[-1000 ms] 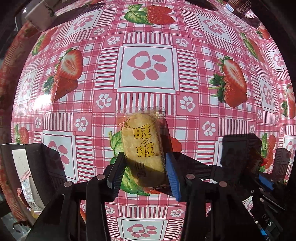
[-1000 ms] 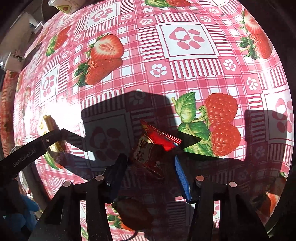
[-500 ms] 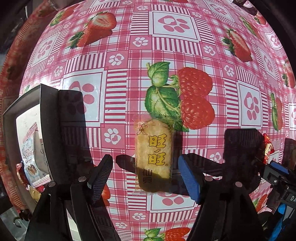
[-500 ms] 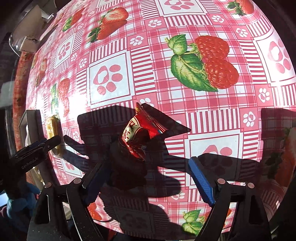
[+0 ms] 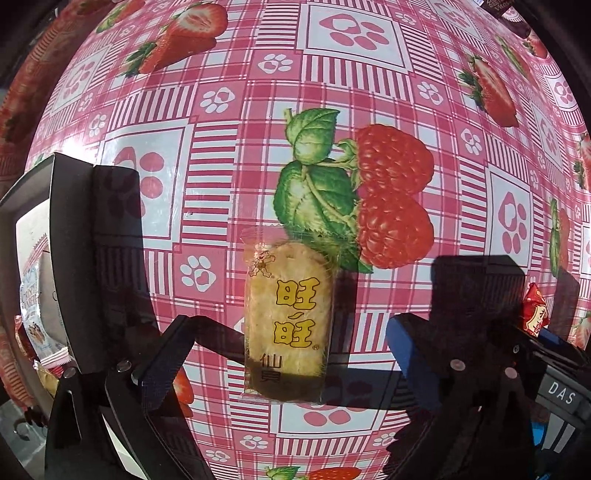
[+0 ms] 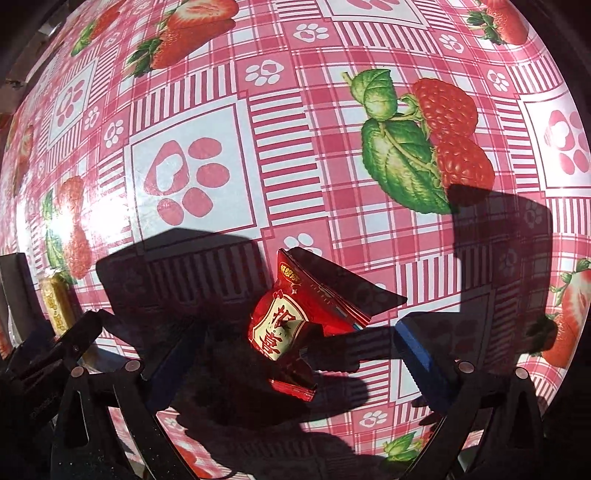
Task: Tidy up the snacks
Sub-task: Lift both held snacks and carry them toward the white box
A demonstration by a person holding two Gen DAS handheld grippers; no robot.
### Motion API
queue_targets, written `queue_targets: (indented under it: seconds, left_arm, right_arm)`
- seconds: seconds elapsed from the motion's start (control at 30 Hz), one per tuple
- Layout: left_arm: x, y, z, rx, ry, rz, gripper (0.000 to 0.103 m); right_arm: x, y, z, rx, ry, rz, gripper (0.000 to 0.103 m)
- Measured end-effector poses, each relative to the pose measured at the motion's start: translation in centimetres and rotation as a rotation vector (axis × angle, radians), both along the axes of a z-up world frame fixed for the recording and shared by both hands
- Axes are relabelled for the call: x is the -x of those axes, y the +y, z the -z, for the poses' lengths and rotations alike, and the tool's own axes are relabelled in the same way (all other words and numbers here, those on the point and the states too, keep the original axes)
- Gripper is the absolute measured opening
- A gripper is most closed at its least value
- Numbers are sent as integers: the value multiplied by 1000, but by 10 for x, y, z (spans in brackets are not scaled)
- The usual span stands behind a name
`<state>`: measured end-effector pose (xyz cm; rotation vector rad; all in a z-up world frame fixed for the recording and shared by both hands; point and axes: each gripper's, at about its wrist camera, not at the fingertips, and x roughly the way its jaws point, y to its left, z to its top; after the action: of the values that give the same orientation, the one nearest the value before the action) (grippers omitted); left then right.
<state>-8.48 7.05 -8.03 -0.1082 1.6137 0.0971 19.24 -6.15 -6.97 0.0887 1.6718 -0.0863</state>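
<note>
A yellow rice cracker packet point(image 5: 286, 321) lies flat on the strawberry tablecloth, between the wide-open fingers of my left gripper point(image 5: 288, 350), touching neither finger. A red candy wrapper point(image 6: 295, 325) lies on the cloth between the wide-open fingers of my right gripper point(image 6: 299, 350). The red candy wrapper also shows at the right edge of the left wrist view point(image 5: 533, 312), and the cracker packet shows at the left edge of the right wrist view point(image 6: 55, 306).
A black box point(image 5: 62, 258) with snack packets point(image 5: 33, 306) inside stands at the left of the left wrist view. Its corner shows in the right wrist view point(image 6: 14, 288). Dark snack packets point(image 5: 513, 18) lie at the far right. The other gripper point(image 5: 546, 373) is close on the right.
Both grippers have opened wide. The cracker packet and the red candy, held a second ago, now lie loose on the cloth. Both grippers moved toward the black box.
</note>
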Motion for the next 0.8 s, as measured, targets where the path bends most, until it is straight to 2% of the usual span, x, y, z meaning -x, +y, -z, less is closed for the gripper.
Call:
queue_targets:
  seconds: [0.07, 0.17, 0.23, 0.27, 0.3, 0.33, 0.37, 0.5, 0.6, 0.8]
  left_arm:
    - [-11, 0, -1, 1, 4, 7, 102]
    - [-28, -5, -11, -2, -6, 41, 92]
    - [-27, -9, -18, -6, -21, 72, 74]
    - [-26, -11, -22, -8, -29, 87, 68]
    - [-27, -12, -26, -7, -36, 102, 50]
    - [-27, -13, -28, -3, -39, 117, 39]
    - [-29, -13, -28, 17, -27, 124, 39]
    - [-21, -11, -45, 40, -47, 129, 39]
    - [-10, -4, -71, 55, -80, 152, 39]
    - [14, 7, -120, 43, -147, 196, 40]
  right_arm:
    - [1, 9, 4, -8, 12, 3, 103]
    - [-13, 12, 4, -19, 33, -17, 103]
    - [-20, -1, -2, -14, 1, -39, 91]
    - [-19, -1, -7, -7, -15, -54, 79]
    - [-22, 1, -11, -14, -35, -68, 65]
    - [-24, 1, -16, -20, -49, -81, 56]
    - [-25, 2, -19, -27, -60, -92, 35]
    - [-22, 3, -25, -104, -66, -96, 35]
    - [-2, -7, -52, -161, -96, -118, 35]
    - [17, 0, -83, -235, -114, -149, 35]
